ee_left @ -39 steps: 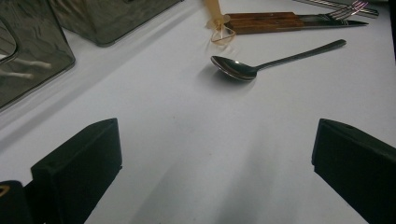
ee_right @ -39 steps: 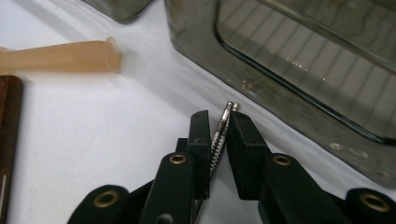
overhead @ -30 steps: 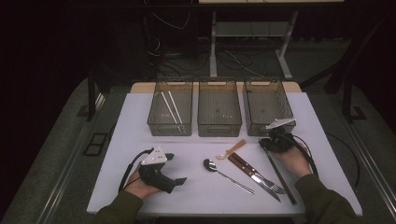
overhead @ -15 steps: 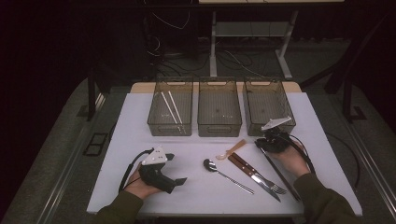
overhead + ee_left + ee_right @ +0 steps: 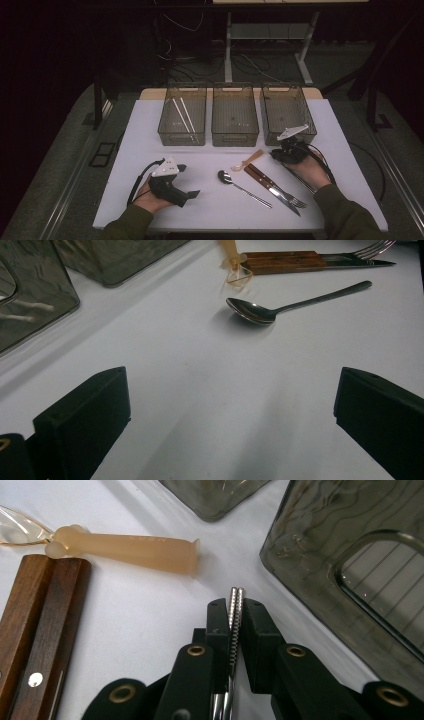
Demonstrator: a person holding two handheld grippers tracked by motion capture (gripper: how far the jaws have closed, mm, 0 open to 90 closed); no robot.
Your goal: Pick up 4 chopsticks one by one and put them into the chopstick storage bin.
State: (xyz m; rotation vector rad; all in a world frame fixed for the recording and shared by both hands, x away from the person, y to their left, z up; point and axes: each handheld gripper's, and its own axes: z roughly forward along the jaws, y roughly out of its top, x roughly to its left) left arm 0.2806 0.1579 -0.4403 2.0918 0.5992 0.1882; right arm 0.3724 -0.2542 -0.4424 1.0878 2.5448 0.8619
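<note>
Your right gripper (image 5: 234, 611) has its jaws pressed together on a pair of thin metal chopsticks (image 5: 234, 605), whose ridged tips stick out just past the black pads; the jaws have just been closing onto them. In the high view the same right gripper (image 5: 289, 150) sits just in front of the right-hand bin (image 5: 287, 102), and the metal chopsticks (image 5: 300, 177) run from it back along your hand toward the near edge of the table (image 5: 125, 150), just to the right of the knife.

All other places are given relative to the right-hand bin. The beige-handled clear spoon (image 5: 125, 547) lies just left of its near corner, apart from the gripper pads. The wooden-handled knife (image 5: 272, 185) and the fork (image 5: 292, 197) lie side by side nearer to you, their wooden handles (image 5: 35, 630) touching each other. The steel spoon (image 5: 242, 187) lies further left, near them but apart. The middle bin (image 5: 235, 132) stands just left of the right-hand bin, and the left-hand bin (image 5: 165, 132) beyond that holds a pair of pale chopsticks (image 5: 181, 114).

Your left gripper (image 5: 192, 192) rests on the table well to the left, its jaws spread wide with nothing but bare table between them; the steel spoon (image 5: 250, 312) lies ahead of them.
</note>
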